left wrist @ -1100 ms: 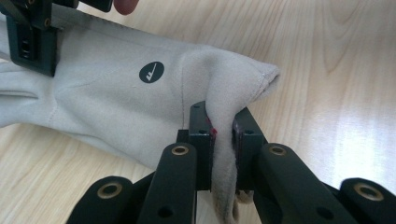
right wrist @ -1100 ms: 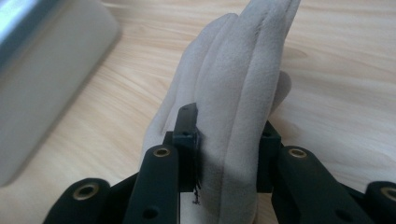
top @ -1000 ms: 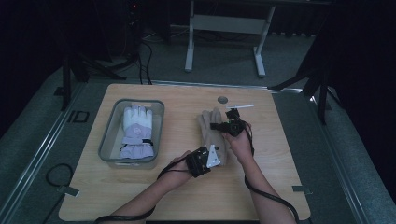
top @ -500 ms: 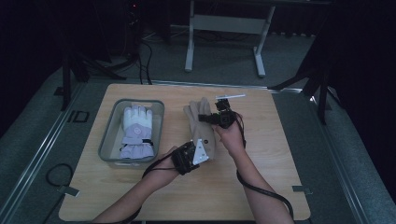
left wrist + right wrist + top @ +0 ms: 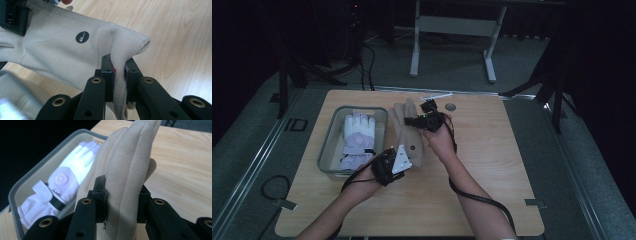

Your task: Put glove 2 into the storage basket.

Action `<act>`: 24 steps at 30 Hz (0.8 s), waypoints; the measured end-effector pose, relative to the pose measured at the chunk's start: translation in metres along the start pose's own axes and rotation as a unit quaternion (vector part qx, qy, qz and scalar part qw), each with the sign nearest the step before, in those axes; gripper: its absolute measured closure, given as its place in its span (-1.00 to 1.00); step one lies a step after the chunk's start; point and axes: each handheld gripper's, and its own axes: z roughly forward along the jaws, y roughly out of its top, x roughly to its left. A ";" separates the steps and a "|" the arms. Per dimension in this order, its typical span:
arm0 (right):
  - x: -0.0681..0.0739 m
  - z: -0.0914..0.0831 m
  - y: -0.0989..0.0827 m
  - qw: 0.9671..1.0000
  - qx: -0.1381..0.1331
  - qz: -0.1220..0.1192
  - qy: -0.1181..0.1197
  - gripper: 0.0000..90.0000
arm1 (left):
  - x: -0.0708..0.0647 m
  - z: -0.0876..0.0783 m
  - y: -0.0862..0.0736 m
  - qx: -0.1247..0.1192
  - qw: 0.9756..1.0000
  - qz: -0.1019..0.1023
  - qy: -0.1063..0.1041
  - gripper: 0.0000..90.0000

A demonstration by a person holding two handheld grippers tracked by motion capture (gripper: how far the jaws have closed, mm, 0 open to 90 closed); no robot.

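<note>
A beige glove [image 5: 404, 132] hangs between my two grippers just above the wooden table [image 5: 492, 165], close beside the grey bin [image 5: 328, 150]. My left gripper [image 5: 399, 159] is shut on its cuff edge, and the fabric [image 5: 62, 47] folds up between the pads [image 5: 119, 72]. My right gripper [image 5: 419, 120] is shut on the glove's fingers [image 5: 125, 157], which stand up between its jaws [image 5: 122, 192]. A white glove [image 5: 357, 137] with a round logo lies in the bin [image 5: 30, 176], also seen in the right gripper view [image 5: 67, 177].
A small round disc [image 5: 451, 106] and a thin white stick [image 5: 436, 96] lie near the table's far edge. A metal frame [image 5: 452, 25] stands on the floor behind the table. Bare wood stretches to the right of my hands.
Both hands have carried the beige glove up and leftward across the table, from its middle to right beside the bin. Both grips stay the same.
</note>
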 end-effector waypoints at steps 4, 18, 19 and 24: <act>0.016 0.012 0.008 1.000 -0.003 -0.018 0.007 0.55 | 0.007 -0.011 -0.011 0.004 1.000 -0.006 0.008 0.83; 0.065 0.060 0.031 0.997 0.006 -0.067 0.038 0.55 | 0.028 -0.044 -0.054 0.021 0.998 -0.035 0.038 0.83; 0.068 0.064 0.032 0.997 0.006 -0.068 0.042 0.55 | 0.030 -0.047 -0.057 0.022 0.998 -0.038 0.039 0.83; 0.083 0.086 0.038 0.996 0.010 -0.069 0.057 0.55 | 0.041 -0.059 -0.074 0.032 0.997 -0.052 0.044 0.83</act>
